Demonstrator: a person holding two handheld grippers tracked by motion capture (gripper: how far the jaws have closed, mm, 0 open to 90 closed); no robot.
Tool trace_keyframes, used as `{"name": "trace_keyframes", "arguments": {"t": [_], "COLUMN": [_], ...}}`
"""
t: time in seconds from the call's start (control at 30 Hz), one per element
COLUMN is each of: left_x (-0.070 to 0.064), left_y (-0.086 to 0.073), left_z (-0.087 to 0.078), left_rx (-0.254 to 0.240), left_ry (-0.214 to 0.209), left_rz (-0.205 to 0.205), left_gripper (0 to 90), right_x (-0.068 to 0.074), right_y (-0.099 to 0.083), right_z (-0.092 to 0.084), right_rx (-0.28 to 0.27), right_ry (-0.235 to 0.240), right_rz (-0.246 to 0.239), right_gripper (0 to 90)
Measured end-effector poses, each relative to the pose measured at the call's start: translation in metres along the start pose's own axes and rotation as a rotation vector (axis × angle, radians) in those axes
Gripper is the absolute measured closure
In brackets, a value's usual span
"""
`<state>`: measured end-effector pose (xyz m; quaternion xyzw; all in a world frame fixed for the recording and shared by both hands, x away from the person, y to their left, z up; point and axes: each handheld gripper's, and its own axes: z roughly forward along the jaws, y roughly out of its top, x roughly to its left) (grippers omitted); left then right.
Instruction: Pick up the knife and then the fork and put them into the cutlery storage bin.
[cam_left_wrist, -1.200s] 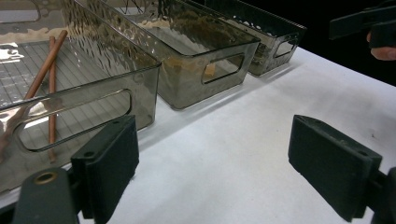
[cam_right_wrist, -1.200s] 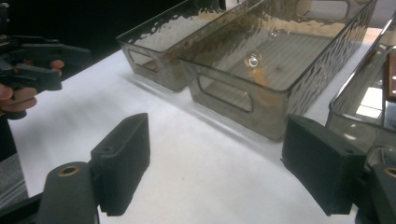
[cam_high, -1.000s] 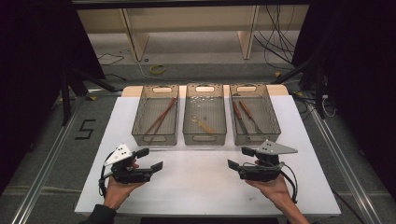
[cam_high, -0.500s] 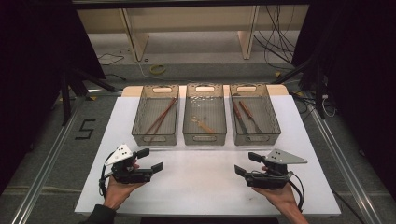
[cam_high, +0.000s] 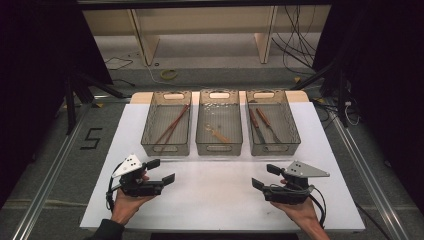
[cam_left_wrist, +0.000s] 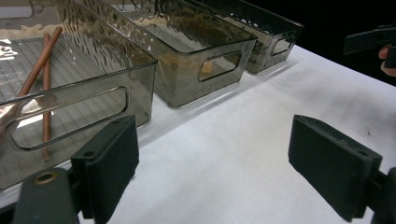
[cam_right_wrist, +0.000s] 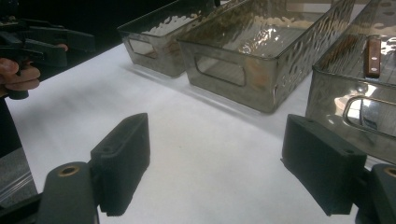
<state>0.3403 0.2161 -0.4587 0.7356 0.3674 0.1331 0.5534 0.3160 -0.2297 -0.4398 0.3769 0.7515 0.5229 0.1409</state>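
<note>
**Hand-held grippers wide open near the front edge, three bins beyond**

Both of my hand-held grippers sit low at the near side of the white worktop (cam_high: 220, 190), each with its jaws spread wide and nothing between them. My left hand-held gripper (cam_high: 161, 171) is at the left, its jaws pointing toward the middle of the worktop; its own view shows bare white surface between the two black jaws. My right hand-held gripper (cam_high: 267, 176) is at the right, well apart from the left one, jaws pointing inward as well, and again with bare worktop between them in its own view.

Farther off, three smoky see-through bins stand side by side in a row across the worktop. My left hand-held gripper is nearest the left bin (cam_high: 167, 145), which holds a pair of reddish-brown chopsticks (cam_high: 172, 124) lying slantwise on its floor. Next comes the middle bin (cam_high: 219, 146), with a small pale utensil (cam_high: 216, 132) inside; I cannot tell what kind. My right hand-held gripper is nearest the right bin (cam_high: 274, 146), holding two wooden-handled tools (cam_high: 262, 122) lying lengthwise.

Beyond the bins, cables (cam_high: 295, 40) trail over the floor.
</note>
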Motion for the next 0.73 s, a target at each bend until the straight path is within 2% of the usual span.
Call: {"name": "trace_keyframes", "arguments": {"t": [0.73], "left_x": [0.0002], "left_y": [0.0001], "left_z": [-0.0001], "left_rx": [0.000], "left_ry": [0.002], "left_rz": [-0.001], "left_gripper": [15.7], "right_x": [0.0003], "right_y": [-0.0007], "right_z": [0.0010], "right_rx": [0.002], "right_ry": [0.000], "right_rz": [-0.001], "right_gripper": [24.2]}}
